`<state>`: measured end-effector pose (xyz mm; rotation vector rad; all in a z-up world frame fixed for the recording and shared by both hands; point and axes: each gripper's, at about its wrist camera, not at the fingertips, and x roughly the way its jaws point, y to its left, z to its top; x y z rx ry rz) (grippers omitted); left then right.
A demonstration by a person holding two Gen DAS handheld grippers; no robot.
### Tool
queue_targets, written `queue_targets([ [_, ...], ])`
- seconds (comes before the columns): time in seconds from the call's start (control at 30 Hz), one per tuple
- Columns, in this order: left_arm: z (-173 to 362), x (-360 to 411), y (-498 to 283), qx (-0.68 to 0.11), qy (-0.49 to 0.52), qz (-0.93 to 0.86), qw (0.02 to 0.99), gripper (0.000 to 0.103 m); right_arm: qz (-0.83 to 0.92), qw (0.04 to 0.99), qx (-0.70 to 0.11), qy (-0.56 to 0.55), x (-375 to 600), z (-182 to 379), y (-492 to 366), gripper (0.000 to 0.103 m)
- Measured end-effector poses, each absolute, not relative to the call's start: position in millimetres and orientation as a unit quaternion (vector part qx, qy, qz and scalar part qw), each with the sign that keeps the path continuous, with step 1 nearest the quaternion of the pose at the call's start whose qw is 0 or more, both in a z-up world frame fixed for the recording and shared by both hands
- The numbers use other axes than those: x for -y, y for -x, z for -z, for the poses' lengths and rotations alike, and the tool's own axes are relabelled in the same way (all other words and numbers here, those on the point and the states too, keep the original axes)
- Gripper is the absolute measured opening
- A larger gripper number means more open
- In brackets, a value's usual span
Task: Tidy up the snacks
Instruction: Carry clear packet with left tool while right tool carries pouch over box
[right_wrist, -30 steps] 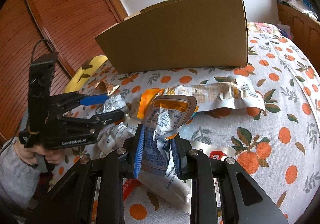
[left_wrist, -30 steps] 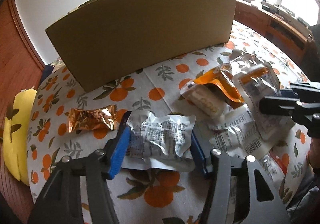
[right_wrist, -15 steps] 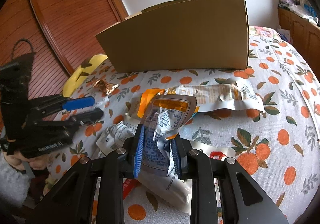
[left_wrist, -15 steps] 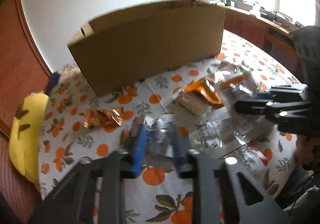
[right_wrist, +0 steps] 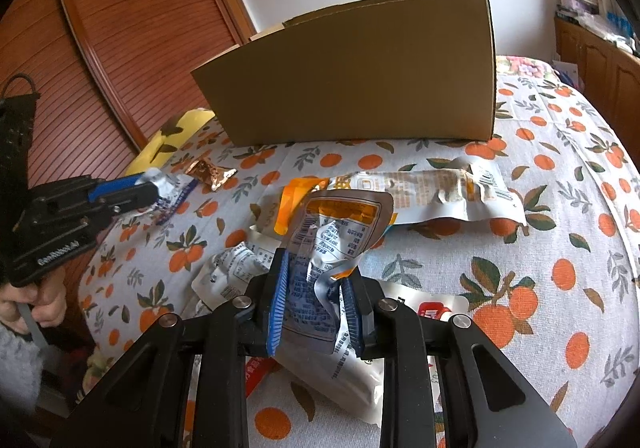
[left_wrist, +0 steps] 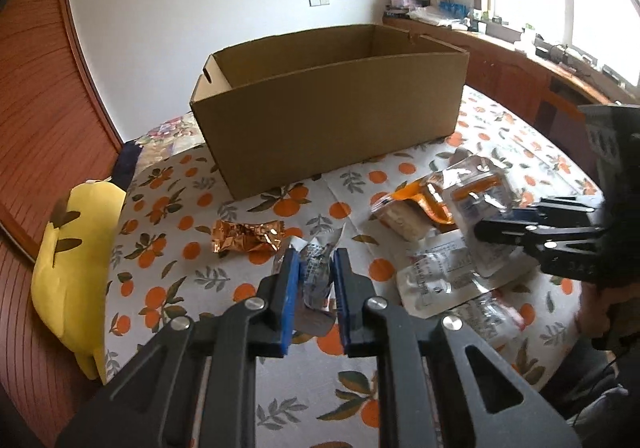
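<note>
The left gripper point(left_wrist: 314, 272) had just closed its fingers on a silver packet point(left_wrist: 316, 276), now lifted at lower centre, ready for the box point(left_wrist: 332, 119) above; the right gripper point(right_wrist: 316, 280) held an orange-topped pouch point(right_wrist: 336, 236) at centre

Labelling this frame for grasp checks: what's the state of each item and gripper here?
Left gripper: shut on crumpled silver packet, lifted.
Right gripper: shut on silver pouch with orange top.
Brown cardboard box: open-topped, upright; what shows of its inside is bare.
Copper foil wrapper: loose on the cloth.
Long white-and-orange packet: lying flat, not gripped.
</note>
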<state>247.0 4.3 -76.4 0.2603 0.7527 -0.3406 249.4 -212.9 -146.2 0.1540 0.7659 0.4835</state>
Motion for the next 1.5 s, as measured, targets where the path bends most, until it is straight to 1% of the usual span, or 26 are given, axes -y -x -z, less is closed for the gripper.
queue_targets([
  [0.47, 52.4, 5.8, -231.5, -0.342, -0.114, 0.172, 0.917, 0.015, -0.234, 0.9, -0.356, -0.084, 224.4, 141.3, -246.7, 0.023],
  [0.73, 41.7, 8.8, -228.4, -0.329, -0.101, 0.177, 0.922, 0.015, -0.227, 0.902, -0.36, -0.07, 224.5, 134.7, -244.0, 0.023],
  [0.97, 30.1, 14.3, -236.5, -0.315, -0.091, 0.185, 0.927, 0.015, -0.234, 0.908, -0.343, -0.064, 228.7, 109.2, -241.2, 0.023],
  [1.27, 8.2, 12.5, -264.3, -0.287, -0.066, 0.198, 0.935, 0.015, -0.244, 0.914, -0.325, -0.002, 215.8, 72.0, -251.9, 0.023],
  [1.5, -10.5, 13.4, -292.7, -0.267, -0.065, 0.207, 0.939, 0.015, -0.246, 0.917, -0.313, 0.013, 207.6, 56.3, -270.2, 0.023],
])
